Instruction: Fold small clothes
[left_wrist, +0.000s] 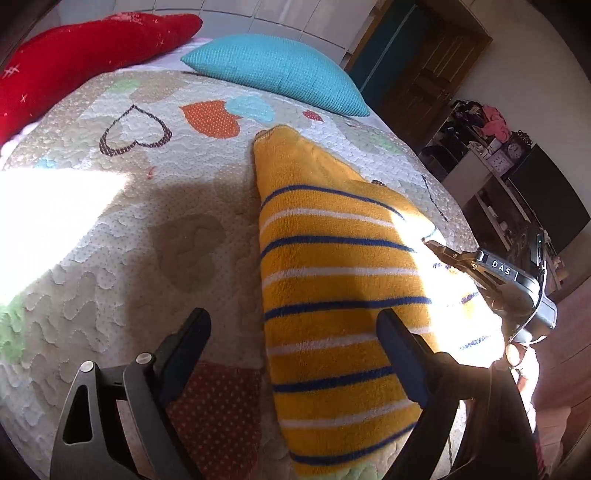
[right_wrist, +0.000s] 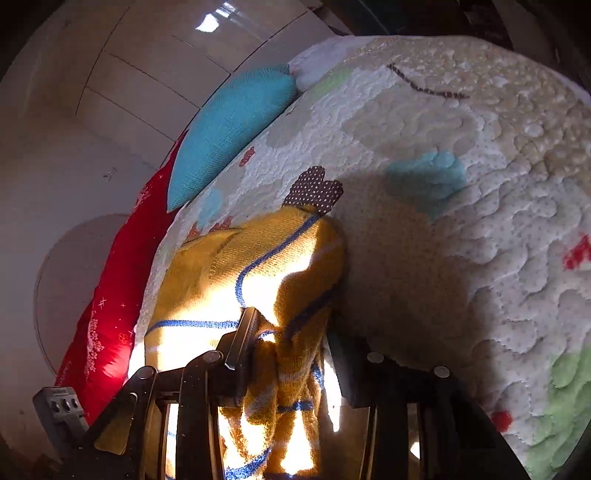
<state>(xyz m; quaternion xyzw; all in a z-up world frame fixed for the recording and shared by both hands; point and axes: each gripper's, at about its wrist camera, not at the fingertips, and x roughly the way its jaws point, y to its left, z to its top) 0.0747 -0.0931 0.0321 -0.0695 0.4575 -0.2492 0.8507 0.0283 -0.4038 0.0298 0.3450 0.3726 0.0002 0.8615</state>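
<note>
Garment folding on a bed: a yellow knitted garment (left_wrist: 332, 280) with blue and white stripes is lying on the quilted bedspread (left_wrist: 110, 229), below a teal pillow (left_wrist: 277, 70) and a red pillow (left_wrist: 77, 55) that are resting near the head of the bed. The left gripper (left_wrist: 295, 354) is hovering with its fingers spread wide, one finger over bare quilt and the other over the garment's striped body, and it is holding nothing. The right gripper (right_wrist: 291, 354) is pinching a bunched edge of the garment between its fingers, with knit crumpling and spilling down between the two pads, as its own wrist view is showing; in the left wrist view it is appearing at the garment's far right edge, in strong sunlight. The garment is looking narrowed lengthwise, so one fold is probably already formed, though glare is hiding much of the right side. Risks from this state are arising mainly from the one-sided grip: carrying the pinched edge across while the opposite side is lying unpinned is likely to drag the whole piece over the quilt instead of creasing it; a bunched grip is liable to lay a twisted, uneven fold; and thick, loose knit may be slipping from the pads partway
</note>
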